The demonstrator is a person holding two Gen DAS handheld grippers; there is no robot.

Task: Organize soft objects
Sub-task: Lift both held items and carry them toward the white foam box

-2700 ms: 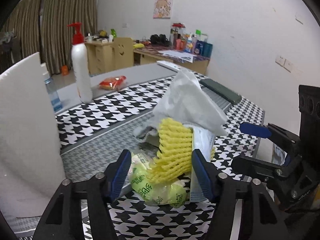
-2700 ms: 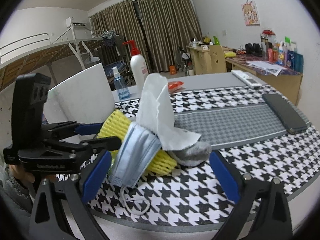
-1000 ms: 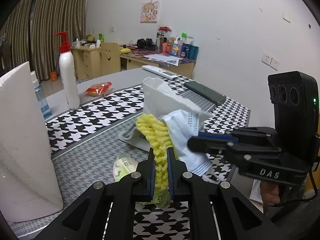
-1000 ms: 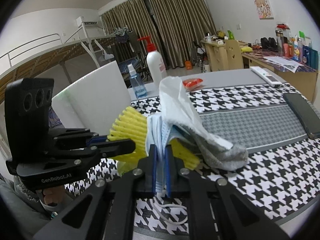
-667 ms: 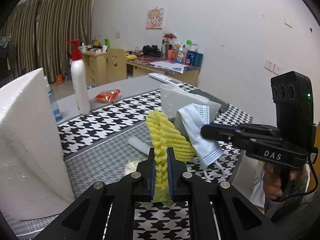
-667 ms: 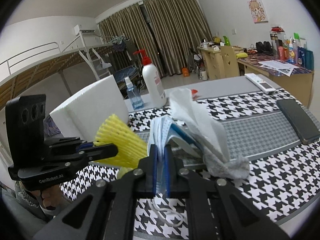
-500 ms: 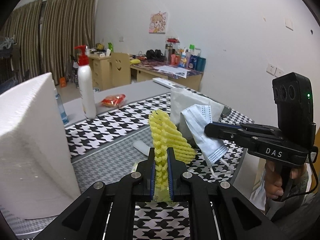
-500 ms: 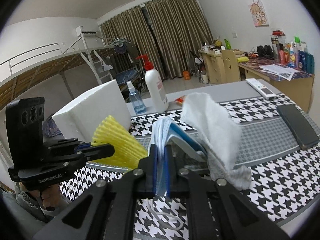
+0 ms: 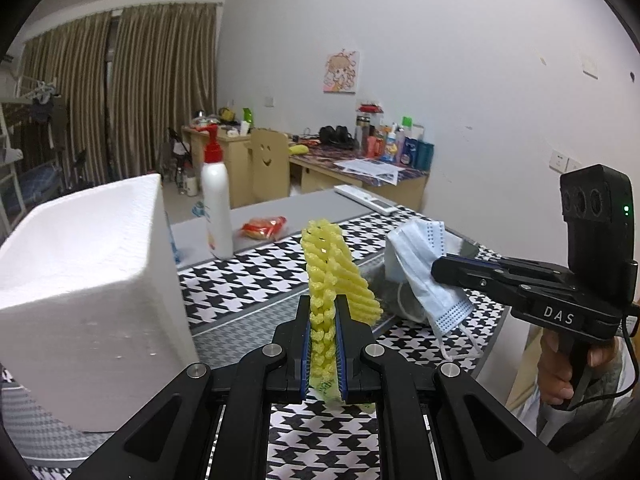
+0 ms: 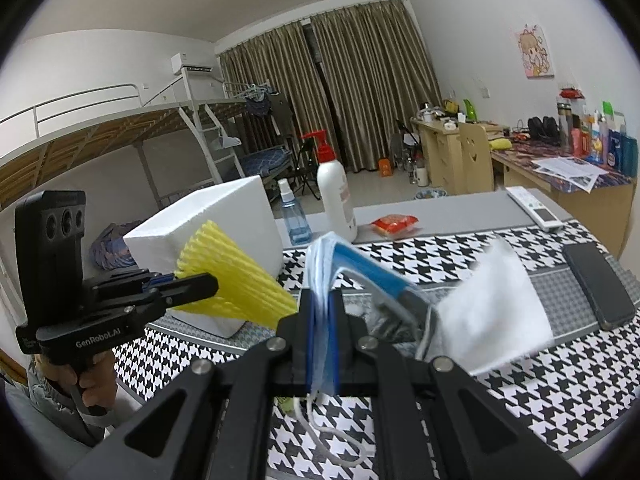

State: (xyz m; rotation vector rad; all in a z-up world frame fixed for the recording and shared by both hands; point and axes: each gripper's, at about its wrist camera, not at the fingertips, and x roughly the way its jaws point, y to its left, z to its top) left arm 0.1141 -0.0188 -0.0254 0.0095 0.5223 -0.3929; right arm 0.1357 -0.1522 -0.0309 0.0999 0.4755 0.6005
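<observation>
My left gripper [image 9: 324, 312] is shut on a yellow foam net [image 9: 332, 276] and holds it up above the houndstooth table [image 9: 240, 280]. It also shows in the right wrist view [image 10: 236, 280], beside the white foam box [image 10: 224, 220]. My right gripper [image 10: 322, 312] is shut on a light blue face mask [image 10: 324, 268], lifted off the table; the mask hangs from it in the left wrist view [image 9: 424, 264]. A white tissue [image 10: 496, 312] is blurred in the air to the right of the mask. A grey sock [image 10: 388, 316] lies half hidden behind my right gripper.
The white foam box [image 9: 88, 276] stands at the left. A white pump bottle [image 9: 216, 208], a blue spray bottle [image 10: 294, 220] and a red snack packet [image 9: 264, 226] stand at the far side. A black phone [image 10: 596, 284] and a remote [image 10: 536, 208] lie at the right.
Both grippers have risen and drawn apart, lifting the yellow net and the mask out of the pile. The tissue has come off the mask and is falling.
</observation>
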